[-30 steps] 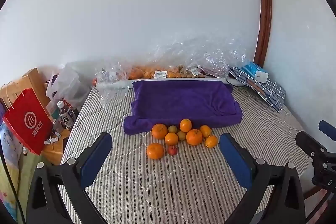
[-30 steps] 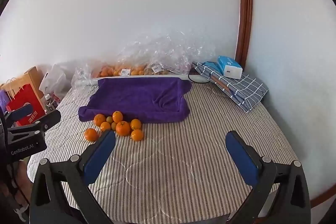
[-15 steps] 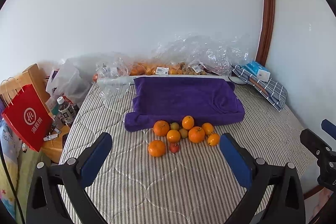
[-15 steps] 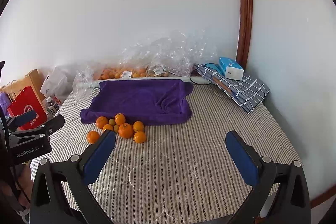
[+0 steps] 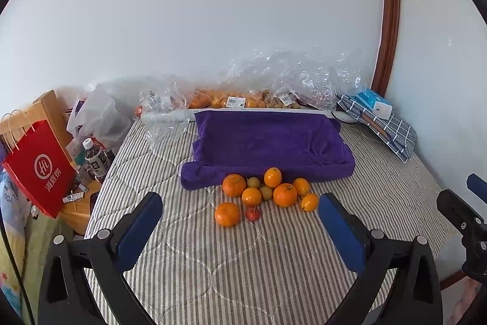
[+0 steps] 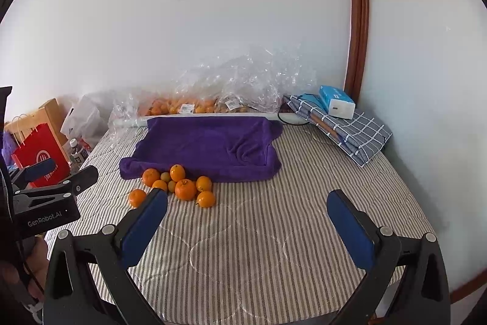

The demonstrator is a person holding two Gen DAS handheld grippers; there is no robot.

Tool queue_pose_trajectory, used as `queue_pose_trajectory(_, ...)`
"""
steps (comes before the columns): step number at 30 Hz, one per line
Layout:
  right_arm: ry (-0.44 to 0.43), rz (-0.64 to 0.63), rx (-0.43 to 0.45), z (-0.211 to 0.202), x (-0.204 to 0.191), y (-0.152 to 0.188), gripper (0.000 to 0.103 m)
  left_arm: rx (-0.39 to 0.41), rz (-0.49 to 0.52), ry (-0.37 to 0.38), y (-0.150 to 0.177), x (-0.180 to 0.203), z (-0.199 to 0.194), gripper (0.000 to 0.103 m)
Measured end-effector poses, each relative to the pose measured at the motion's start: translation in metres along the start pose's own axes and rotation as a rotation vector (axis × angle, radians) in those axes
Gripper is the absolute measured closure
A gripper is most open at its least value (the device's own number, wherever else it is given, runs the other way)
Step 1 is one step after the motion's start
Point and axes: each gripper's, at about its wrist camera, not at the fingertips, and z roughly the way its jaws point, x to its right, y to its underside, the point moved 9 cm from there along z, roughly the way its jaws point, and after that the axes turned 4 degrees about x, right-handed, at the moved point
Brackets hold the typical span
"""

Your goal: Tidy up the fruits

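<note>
Towel (image 5: 268,142) touching fruits (image 5: 264,194); bags (image 5: 283,87) behind.

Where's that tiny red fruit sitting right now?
In the left wrist view the small red fruit lies on the striped bed cover at the near edge of the fruit pile, just right of the nearest orange.

Left gripper (image 5: 240,221): black frame, blue finger pads (image 5: 138,230), silver screws, white "GenRobot.AI" lettering on body. Right gripper (image 6: 247,226): same black frame, blue pads, silver screws. Bare skin of hand (image 6: 36,267) behind left gripper.
</note>
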Motion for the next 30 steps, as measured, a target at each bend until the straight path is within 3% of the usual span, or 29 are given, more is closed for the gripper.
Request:
queue_pose_trajectory(18,-0.008,0.005,0.031,-0.006,0.003,-0.019,0.000,0.022,0.032,0.003,-0.013,0.012,-0.001,0.000)
queue_pose_trajectory(30,-0.008,0.024,0.047,-0.005,0.008,-0.022,0.000,0.023,-0.004,0.037,-0.016,0.011,0.000,0.000)
